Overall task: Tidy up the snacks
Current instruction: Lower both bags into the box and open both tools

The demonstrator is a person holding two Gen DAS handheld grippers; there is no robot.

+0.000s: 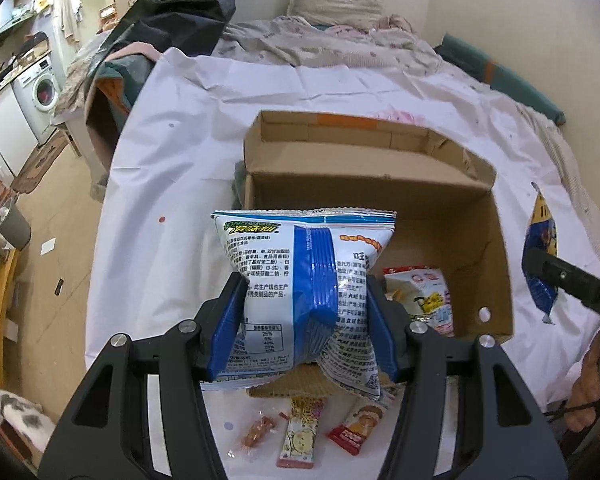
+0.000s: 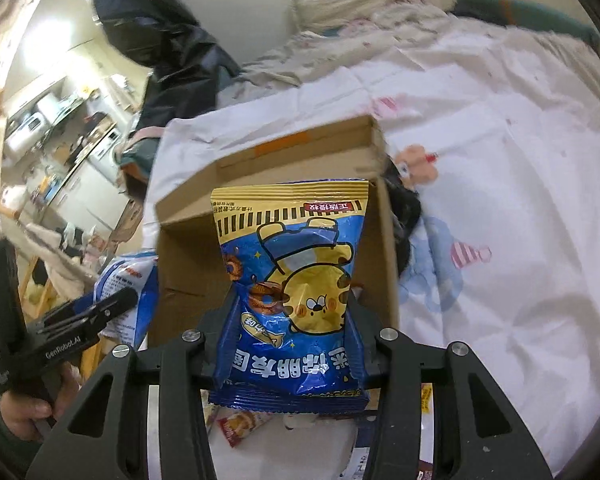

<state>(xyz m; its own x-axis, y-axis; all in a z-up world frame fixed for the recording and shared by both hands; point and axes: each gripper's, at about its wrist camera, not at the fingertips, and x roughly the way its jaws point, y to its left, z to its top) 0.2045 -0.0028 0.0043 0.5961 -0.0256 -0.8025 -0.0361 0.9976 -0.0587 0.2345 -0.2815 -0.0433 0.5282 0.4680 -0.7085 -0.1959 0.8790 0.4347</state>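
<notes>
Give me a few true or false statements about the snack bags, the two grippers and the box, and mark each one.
1. The left gripper is shut on a white bag. True.
2. The right gripper is empty. False: it is shut on a blue bag with a yellow cartoon animal.
3. The cardboard box is open at the top. True.
4. The box has nothing in it. False: at least one snack packet lies inside.
5. Small snacks lie on the white sheet in front of the box. True.
</notes>
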